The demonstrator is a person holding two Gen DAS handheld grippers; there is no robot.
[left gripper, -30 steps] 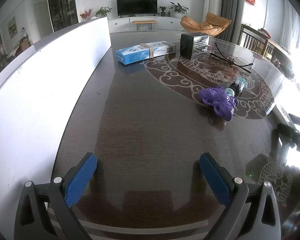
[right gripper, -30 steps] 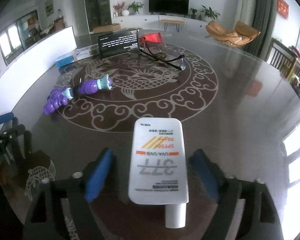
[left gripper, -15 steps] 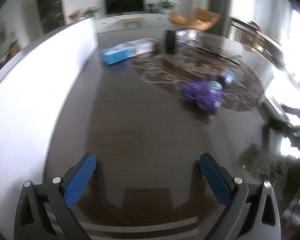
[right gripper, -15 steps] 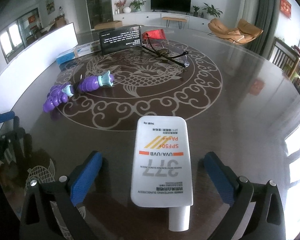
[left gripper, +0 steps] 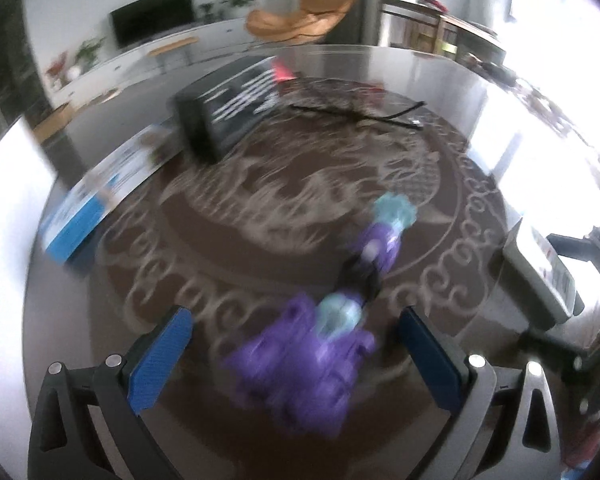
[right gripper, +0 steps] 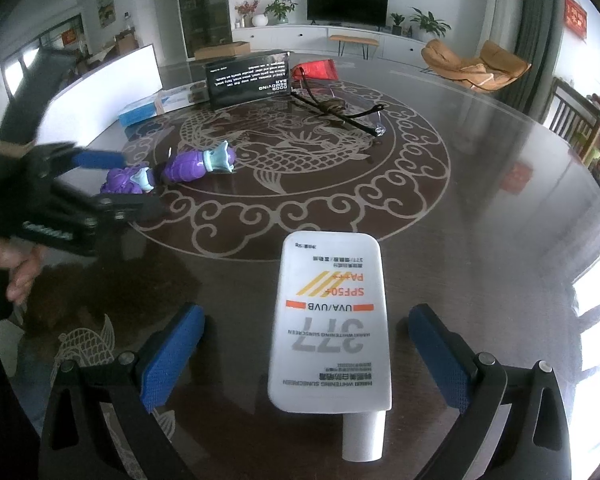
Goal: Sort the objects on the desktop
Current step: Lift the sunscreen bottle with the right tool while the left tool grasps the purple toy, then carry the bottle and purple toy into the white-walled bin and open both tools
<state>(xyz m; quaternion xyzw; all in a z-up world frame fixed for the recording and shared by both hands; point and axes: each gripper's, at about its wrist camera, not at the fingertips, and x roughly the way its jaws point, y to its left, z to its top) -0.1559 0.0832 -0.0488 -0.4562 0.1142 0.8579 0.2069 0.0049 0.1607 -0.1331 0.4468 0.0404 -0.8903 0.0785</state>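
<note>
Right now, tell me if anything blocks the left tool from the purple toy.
Nothing visible does. The purple toy already lies between the closing jaws of the left tool, untouched by them; only bare table surrounds it.

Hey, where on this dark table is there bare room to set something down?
Free: the dark glossy table right of the white sunscreen tube, beyond the glasses. Crowded: the far left, where the purple toy, black box and blue carton cluster.

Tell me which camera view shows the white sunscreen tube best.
The right wrist view. There the sunscreen tube lies flat on the table, sharp and whole, label readable, cap nearest the camera, between the right gripper's open jaws. The left wrist view is blurred and catches the tube only edge-on at its right side.
</note>
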